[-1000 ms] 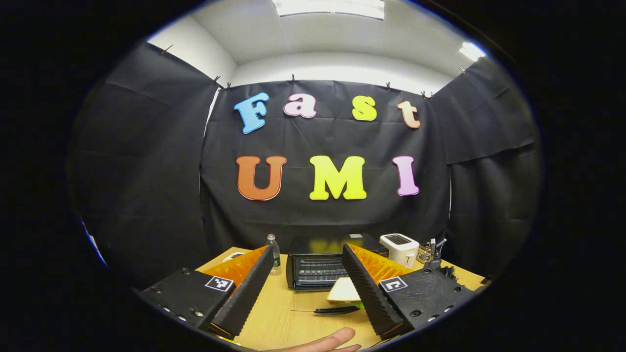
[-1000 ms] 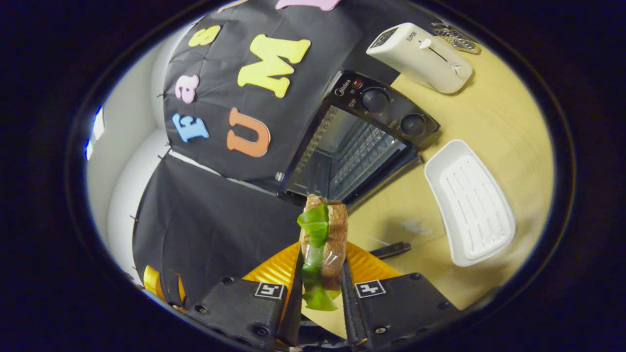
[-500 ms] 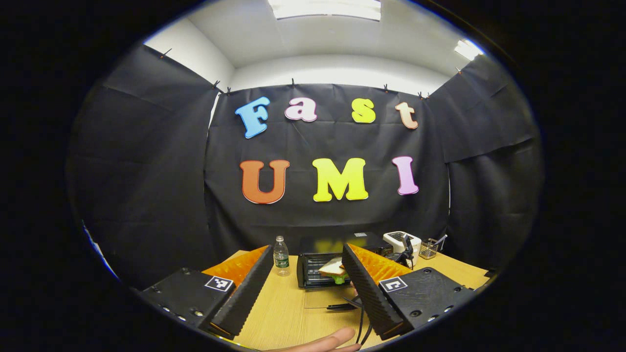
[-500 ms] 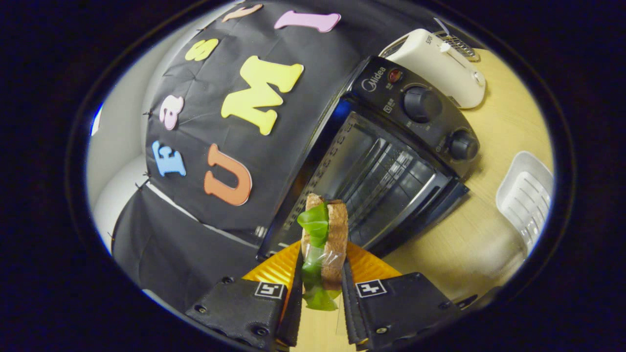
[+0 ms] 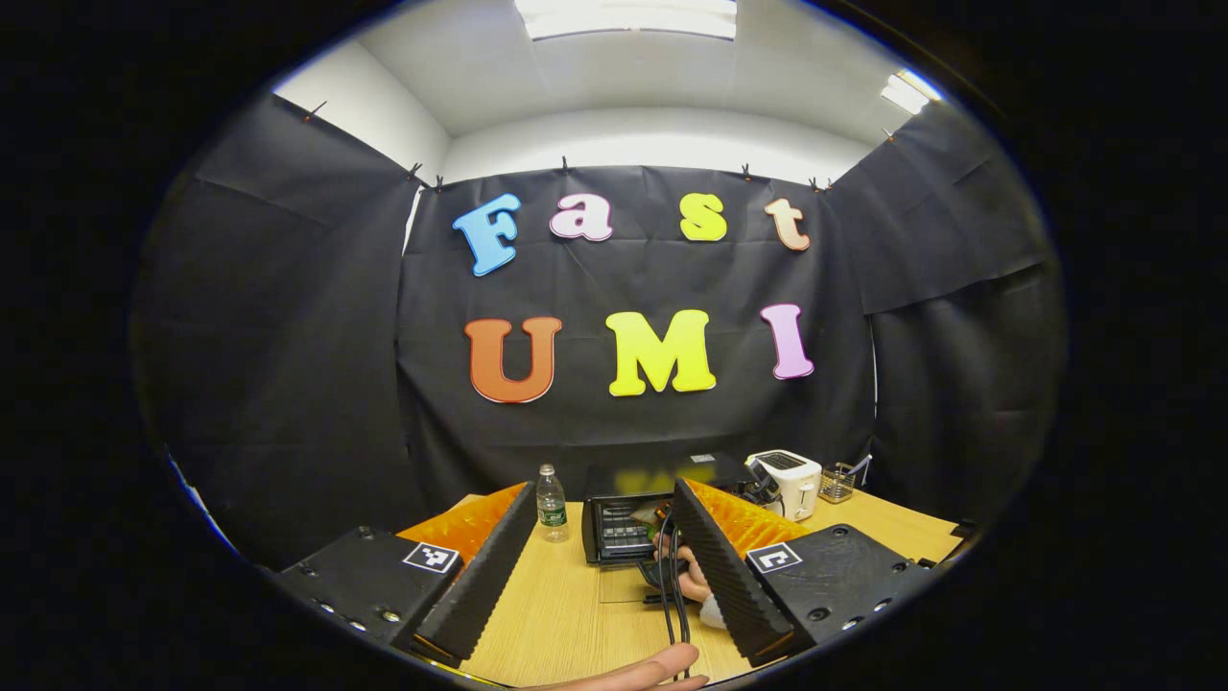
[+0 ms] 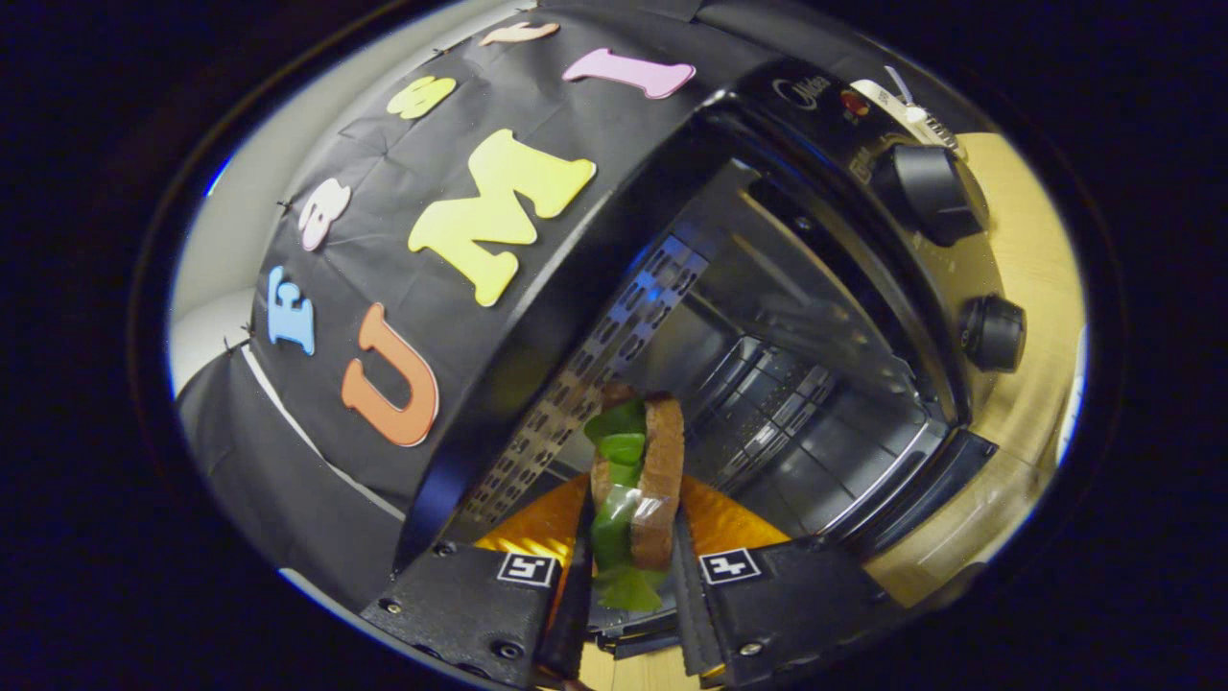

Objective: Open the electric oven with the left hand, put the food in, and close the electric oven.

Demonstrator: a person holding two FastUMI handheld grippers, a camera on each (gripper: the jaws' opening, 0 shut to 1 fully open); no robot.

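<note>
Fingers [image 6: 687,585] of the right gripper [image 6: 628,590] press from both sides on one sandwich [image 6: 637,499], brown bread with green lettuce between the slices, held on edge. The lower end of the sandwich is hidden between the fingers. Its upper end sits at the mouth of the electric oven [image 6: 767,384], whose dark cavity with a wire rack opens just ahead; whether the bread has crossed the threshold is hard to tell. Two round knobs [image 6: 926,182] stand on the oven's control panel at the right edge, with one small red lamp above them. The oven door is mostly hidden below the gripper body.

In the left gripper view, the left gripper [image 5: 600,566] has its fingers spread wide with nothing between them, hovering above the wooden desk [image 5: 566,614]. Beyond them stands the same oven [image 5: 628,513], small and far off, with a hand [image 5: 693,581] and dark cables in front of it; the gripper that hand holds is largely hidden behind the left gripper's right-hand finger. One fingertip [image 5: 643,670] of another hand is cut off at the bottom edge. One clear water bottle [image 5: 550,491] stands just left of the oven, one white toaster [image 5: 785,480] just right of it, and a small wire holder [image 5: 839,483] beyond that, its contents too small to make out.
</note>
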